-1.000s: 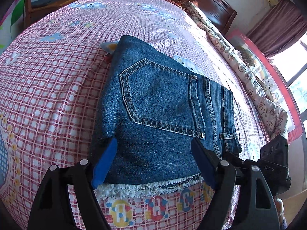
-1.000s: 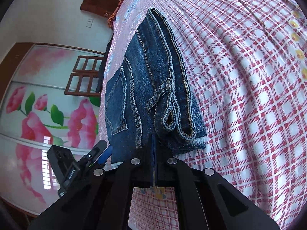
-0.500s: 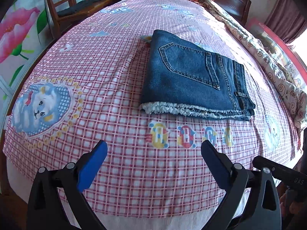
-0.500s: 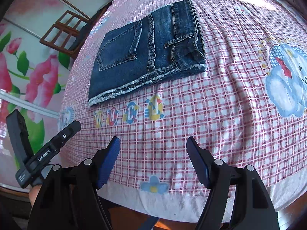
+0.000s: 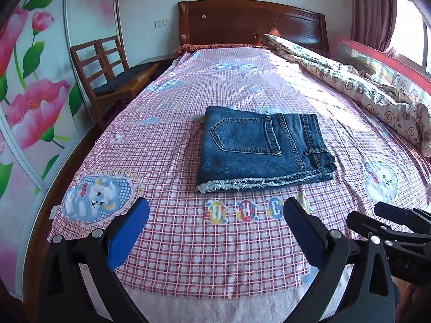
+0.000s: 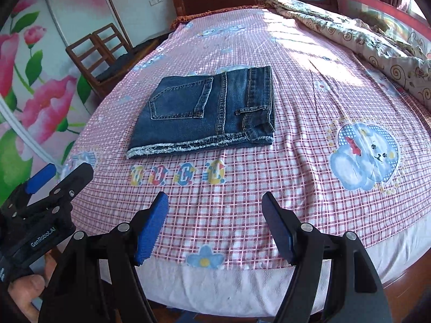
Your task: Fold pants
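Two grippers, both spread wide and holding nothing, have drawn back past the foot edge of the bed point(image 5: 188, 245): the left gripper point(image 5: 215, 231) and right gripper point(image 6: 215, 223) hang well short of the folded pants point(image 5: 261, 150), which a second ago lay between the left fingers and at the right gripper's pressed-together tips. Beyond the row of printed letters point(image 6: 177, 175) the pants point(image 6: 207, 113) lie flat, frayed hem toward the foot, back pocket up. Farther on, a rumpled quilt point(image 5: 350, 80) lies right of the pants, a wooden chair point(image 5: 105, 62) stands left, and the headboard point(image 5: 250, 24) closes the view.
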`<state>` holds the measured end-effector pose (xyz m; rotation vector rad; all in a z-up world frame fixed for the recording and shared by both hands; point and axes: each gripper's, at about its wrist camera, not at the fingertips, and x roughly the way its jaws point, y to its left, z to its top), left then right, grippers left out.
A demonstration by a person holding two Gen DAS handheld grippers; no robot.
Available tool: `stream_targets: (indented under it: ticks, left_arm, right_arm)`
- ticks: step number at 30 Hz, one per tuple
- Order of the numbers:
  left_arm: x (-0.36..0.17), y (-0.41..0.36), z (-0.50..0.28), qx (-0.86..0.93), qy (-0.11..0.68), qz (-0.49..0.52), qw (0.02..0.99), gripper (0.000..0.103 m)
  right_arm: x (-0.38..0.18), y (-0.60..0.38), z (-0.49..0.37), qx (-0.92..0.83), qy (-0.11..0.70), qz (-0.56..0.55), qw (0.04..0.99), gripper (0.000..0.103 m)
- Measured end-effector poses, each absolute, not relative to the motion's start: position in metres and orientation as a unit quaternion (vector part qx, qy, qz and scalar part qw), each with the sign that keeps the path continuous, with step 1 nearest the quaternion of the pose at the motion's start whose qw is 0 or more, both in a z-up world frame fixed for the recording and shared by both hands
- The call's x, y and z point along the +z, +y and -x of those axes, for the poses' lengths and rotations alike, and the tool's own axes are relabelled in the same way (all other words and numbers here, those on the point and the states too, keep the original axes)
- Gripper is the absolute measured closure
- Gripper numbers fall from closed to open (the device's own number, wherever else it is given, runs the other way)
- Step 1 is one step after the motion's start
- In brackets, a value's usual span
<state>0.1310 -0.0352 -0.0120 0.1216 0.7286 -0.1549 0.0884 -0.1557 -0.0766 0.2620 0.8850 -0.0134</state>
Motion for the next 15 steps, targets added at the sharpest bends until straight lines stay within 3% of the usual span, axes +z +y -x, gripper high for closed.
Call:
stream_targets:
  ticks: [15]
  left_arm:
    - [0.014,-0.037,-0.114,-0.09,0.268,-0.042,0.958,0.003]
  right_arm:
    - [-0.029,-0.146,-0.063,-0.022,0.273,-0.098,0.957,0.032]
